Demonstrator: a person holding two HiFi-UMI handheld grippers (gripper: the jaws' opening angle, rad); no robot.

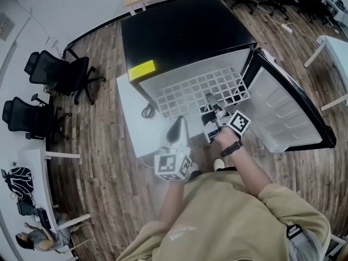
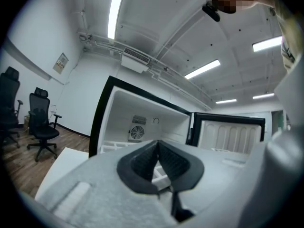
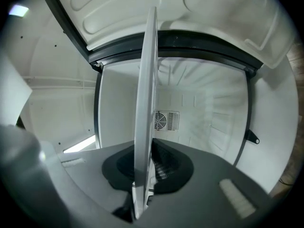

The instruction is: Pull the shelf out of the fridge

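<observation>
Grippers come first, right in front of your beige shirt. Your left gripper (image 1: 179, 119) hangs just short of the shelf's near edge, touching nothing; in the left gripper view (image 2: 157, 146) its dark pads (image 2: 142, 163) meet at the tips and hold nothing, with only a sliver of white grid showing through the gap behind them. Your right gripper (image 1: 210, 99) reaches a little further, its marker cube (image 1: 240, 123) above your watch-banded wrist (image 1: 232, 148). In the right gripper view (image 3: 144, 177) its jaws are pinched tight on the front edge of the shelf (image 3: 145, 80), which looks like a thin white blade running between the pads (image 3: 164, 167) and on into the cabinet. From the head view, the shelf (image 1: 187, 93) is a white grid jutting out of the fridge's open front towards you, with its back edge under the black top. The fridge (image 1: 182, 31) is a small black box with a yellow sticker (image 1: 142, 69) on its top corner. Its white inside has a round fan grille (image 3: 166, 121) on the back wall. The door (image 1: 285, 110) stands swung wide open on your right, showing its white inner liner. Beyond, on the wooden floor (image 1: 103, 162), two black office chairs (image 1: 57, 75) stand well apart from the fridge on your left.
</observation>
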